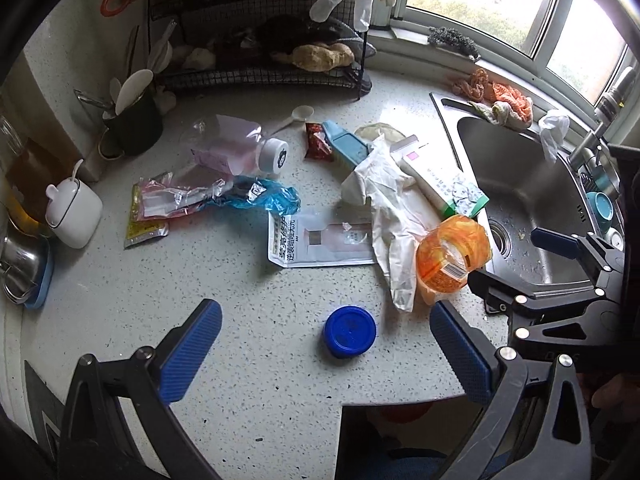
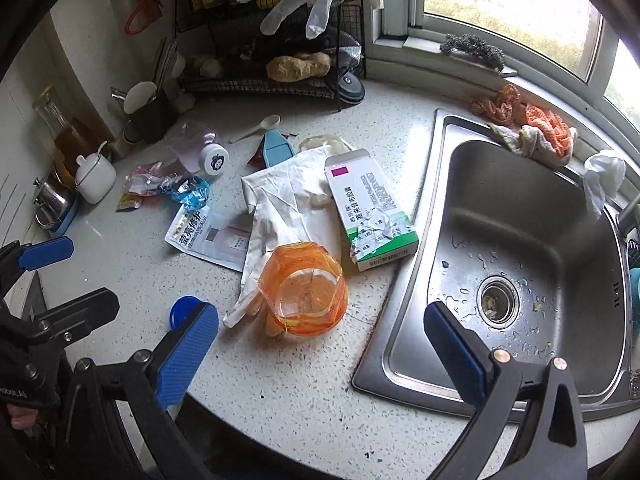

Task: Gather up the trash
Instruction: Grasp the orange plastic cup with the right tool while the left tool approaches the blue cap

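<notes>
Trash litters the speckled counter. A blue bottle cap lies flat between the fingers of my left gripper, which is open just above the counter. An empty orange plastic cup stands ahead of my right gripper, also open and holding nothing. Behind the cup lie a crumpled white glove, a torn green-and-white medicine box and a flat white sachet. Farther left are a blue wrapper, foil packets and a pink bottle on its side.
A steel sink fills the right side, with rags on its far rim. A black wire rack, a utensil cup and a white lidded pot stand at the back and left. The counter's front edge is just below both grippers.
</notes>
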The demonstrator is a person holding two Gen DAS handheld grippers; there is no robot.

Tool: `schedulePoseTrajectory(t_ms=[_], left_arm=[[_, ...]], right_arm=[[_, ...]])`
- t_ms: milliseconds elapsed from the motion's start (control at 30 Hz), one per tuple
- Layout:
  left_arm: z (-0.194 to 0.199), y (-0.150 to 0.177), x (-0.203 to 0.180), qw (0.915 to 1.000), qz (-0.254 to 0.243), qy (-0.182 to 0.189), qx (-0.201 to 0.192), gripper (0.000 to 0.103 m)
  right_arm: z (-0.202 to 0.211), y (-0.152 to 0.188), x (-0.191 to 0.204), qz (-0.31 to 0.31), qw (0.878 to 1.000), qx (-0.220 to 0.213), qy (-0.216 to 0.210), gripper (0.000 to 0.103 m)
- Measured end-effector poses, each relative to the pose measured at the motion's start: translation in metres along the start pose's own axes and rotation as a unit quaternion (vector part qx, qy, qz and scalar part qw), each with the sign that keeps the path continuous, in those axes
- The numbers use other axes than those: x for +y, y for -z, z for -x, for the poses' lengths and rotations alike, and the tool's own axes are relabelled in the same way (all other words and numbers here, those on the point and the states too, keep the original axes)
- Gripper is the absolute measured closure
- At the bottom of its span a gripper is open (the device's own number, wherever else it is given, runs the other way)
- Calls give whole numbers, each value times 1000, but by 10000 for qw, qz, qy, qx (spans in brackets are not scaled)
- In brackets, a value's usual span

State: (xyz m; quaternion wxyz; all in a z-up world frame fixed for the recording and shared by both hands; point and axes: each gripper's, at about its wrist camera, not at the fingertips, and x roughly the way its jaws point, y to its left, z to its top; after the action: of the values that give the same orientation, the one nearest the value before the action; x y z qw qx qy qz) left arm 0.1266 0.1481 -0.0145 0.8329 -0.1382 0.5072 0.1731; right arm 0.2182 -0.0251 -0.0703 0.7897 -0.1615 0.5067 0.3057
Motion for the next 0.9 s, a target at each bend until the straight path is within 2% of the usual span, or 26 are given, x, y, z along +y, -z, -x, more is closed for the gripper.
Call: schedulePoseTrajectory(t_ms=[200, 367, 433, 700, 900], left_arm=[[-26, -5, 8, 9996, 67, 36, 255, 0], [-34, -5, 13, 9993, 59, 23, 373, 0], [-35, -5, 15, 9992, 56, 39, 388, 0], [-45, 4, 15, 9977, -5, 304, 602, 0], [-61, 10, -1, 9951, -224, 447, 855, 0]], right_arm=[[-36, -7, 6, 127, 9990, 418, -8, 3], [-52, -11, 3, 149, 9974, 708, -28, 30], [-53, -10, 2, 147, 9972, 733, -89, 37], [-21, -2, -3, 97, 9996, 250, 122, 39], [-8, 14, -17, -124, 9989, 335, 289, 39]])
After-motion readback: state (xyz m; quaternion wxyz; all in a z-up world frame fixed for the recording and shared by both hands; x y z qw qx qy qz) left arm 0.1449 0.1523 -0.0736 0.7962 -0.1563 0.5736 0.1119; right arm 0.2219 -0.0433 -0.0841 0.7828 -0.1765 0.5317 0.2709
